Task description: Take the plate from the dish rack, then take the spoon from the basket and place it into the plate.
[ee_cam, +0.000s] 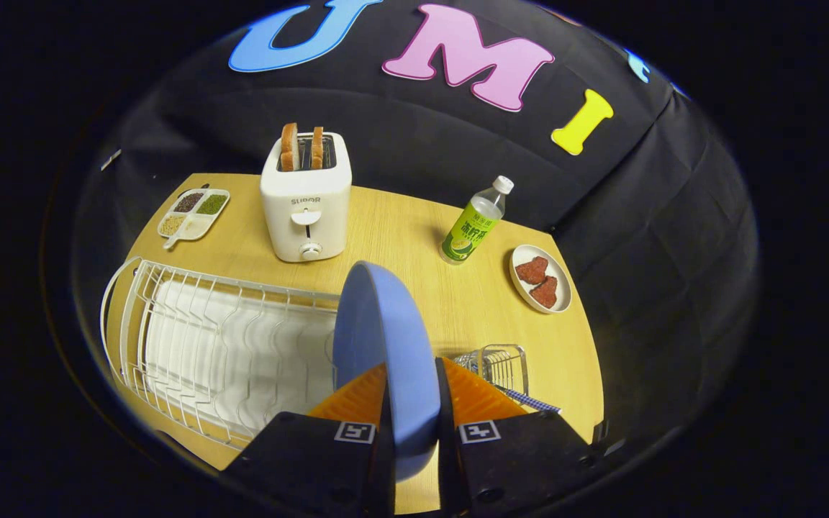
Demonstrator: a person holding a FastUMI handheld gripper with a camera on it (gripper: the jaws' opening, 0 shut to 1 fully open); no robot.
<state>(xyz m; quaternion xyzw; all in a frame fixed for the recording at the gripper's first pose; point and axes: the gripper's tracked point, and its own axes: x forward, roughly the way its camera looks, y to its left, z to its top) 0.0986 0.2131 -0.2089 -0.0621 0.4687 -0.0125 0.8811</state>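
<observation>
Plate (386, 338) was out of the dish rack (206, 338) and held on edge between the fingers of the gripper (412, 392), both fingers pressing its faces; first step judged done, save for setting it down. Spoon step not yet begun. Plate hung above the table (414, 230), over the near edge, beside the rack's right end, with the wire basket (501, 367) just to the other side of the fingers. A checked handle (529, 401) poked from the basket toward the near right corner, likely the spoon, though its bowl could not be made out. Plate looked plain blue, round, smooth, matte, with a shallow rim; no chips seen. Rack stood empty along the near left edge. Toaster (306, 201) with two slices stood at the far edge, a bottle (473, 223) to its right
</observation>
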